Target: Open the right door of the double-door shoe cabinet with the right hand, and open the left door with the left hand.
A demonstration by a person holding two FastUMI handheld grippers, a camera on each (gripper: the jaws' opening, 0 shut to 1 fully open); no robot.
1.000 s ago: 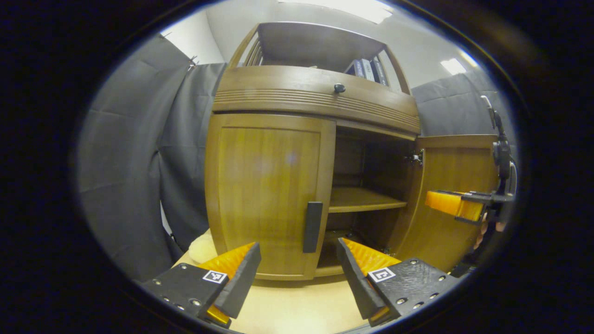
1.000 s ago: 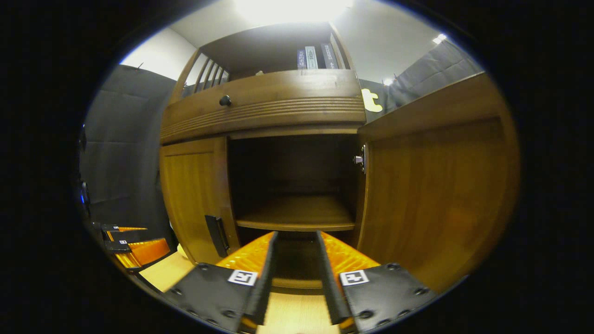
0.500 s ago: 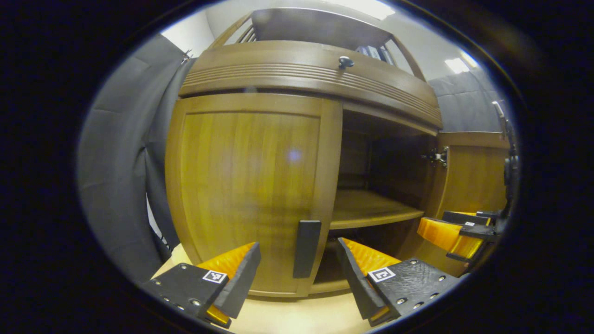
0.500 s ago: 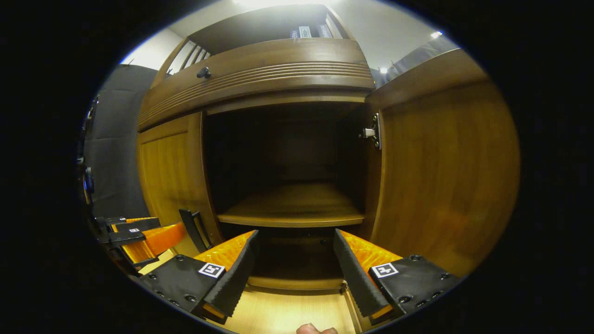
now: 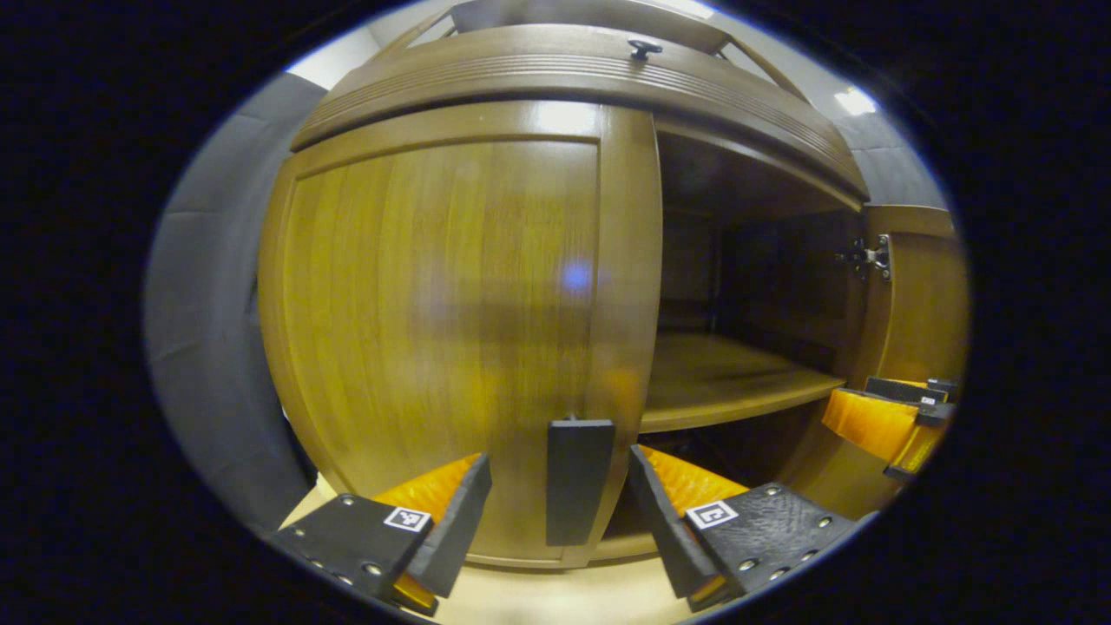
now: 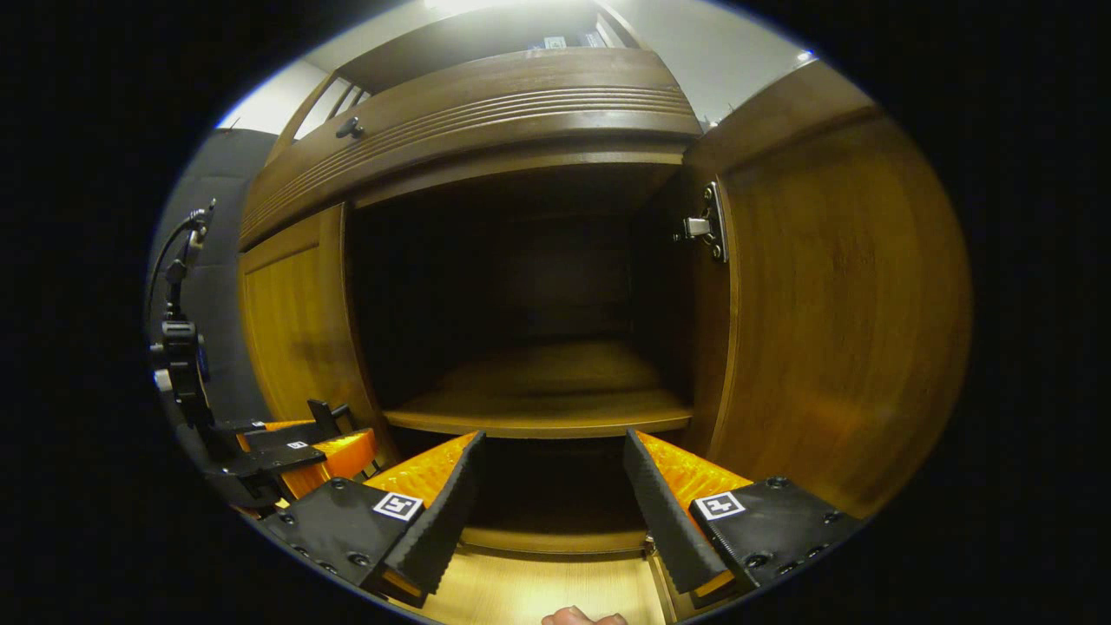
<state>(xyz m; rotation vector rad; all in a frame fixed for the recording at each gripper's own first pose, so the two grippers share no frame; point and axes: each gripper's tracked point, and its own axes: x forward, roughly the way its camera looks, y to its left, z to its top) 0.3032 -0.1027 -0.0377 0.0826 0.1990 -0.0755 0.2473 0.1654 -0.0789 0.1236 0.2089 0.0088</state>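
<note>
Straddling the handle (image 5: pixel 579 480) of the closed left door (image 5: pixel 443 295), the left claw (image 5: pixel 560 503) gapes unclenched, lined up to grip it. Right of the handle, the right door (image 6: pixel 833 295) stands swung out; the right claw (image 6: pixel 549 499) hangs released, its job done.

Brown wooden shoe cabinet (image 5: pixel 451 286), black handle (image 5: pixel 577 482)

On the cabinet the grain runs in vertical streaks; the drawer front (image 6: pixel 486 113) above the doors has horizontal grooves and a dark knob (image 6: pixel 350 128).
</note>
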